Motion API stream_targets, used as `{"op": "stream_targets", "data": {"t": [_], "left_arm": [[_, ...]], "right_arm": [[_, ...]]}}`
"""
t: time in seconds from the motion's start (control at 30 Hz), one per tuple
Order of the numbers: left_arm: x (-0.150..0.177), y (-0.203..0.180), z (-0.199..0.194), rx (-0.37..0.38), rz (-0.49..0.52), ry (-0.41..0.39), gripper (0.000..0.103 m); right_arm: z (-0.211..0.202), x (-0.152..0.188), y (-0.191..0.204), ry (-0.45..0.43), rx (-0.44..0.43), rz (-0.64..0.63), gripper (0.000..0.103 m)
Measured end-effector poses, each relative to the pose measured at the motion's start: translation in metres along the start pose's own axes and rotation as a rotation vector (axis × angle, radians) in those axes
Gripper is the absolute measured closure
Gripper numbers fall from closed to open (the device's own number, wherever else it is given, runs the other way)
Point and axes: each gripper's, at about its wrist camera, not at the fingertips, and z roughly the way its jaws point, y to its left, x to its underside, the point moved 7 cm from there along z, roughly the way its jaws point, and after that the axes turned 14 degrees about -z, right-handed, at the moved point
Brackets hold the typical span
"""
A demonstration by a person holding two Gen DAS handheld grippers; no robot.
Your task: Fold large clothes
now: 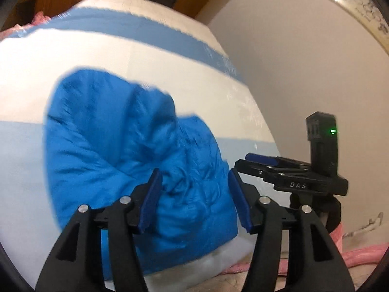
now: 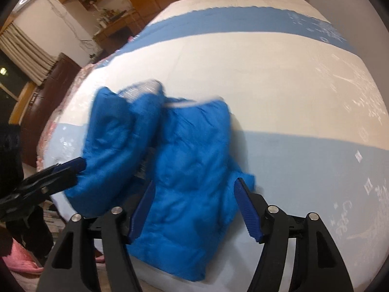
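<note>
Both the left gripper [image 1: 194,199] and right gripper [image 2: 194,209] gape empty over the blurred blue jacket [image 2: 175,170], its sleeves indistinct.

1. The blue jacket [image 2: 184,170] is puffy quilted cloth with a slight sheen.
2. The bed [image 2: 279,77] wears a smooth, matt striped cover.
3. Each tool, left tool [image 1: 192,199] and right tool [image 2: 194,209], is matt black plastic with ribbed blue pads [image 2: 248,209] and shiny metal rivets.
</note>
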Motion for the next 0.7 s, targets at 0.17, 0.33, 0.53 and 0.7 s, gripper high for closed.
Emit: {"op": "stream_targets", "data": {"t": [0.17,0.33,0.53,0.7], "left_arm": [[-0.03,0.064,-0.033,-0.277,-0.063,-0.116,0.047],[-0.042,0.131,-0.027,-0.434,-0.146,-0.09,0.048],[-0.053,0.146,-0.006,-0.472,-0.132,-0.071,0.048],[-0.06,0.151,-0.005,-0.461,-0.121,-0.064,0.047]], "right_arm": [[0.008,-0.033,0.03,-0.005,-0.114,-0.037,0.015],[0.051,-0.057,0.051,0.074,-0.144,-0.038,0.011],[0.101,-0.062,0.06,0.185,-0.198,0.028,0.011],[0.118,-0.063,0.065,0.191,-0.228,0.065,0.043]]}}
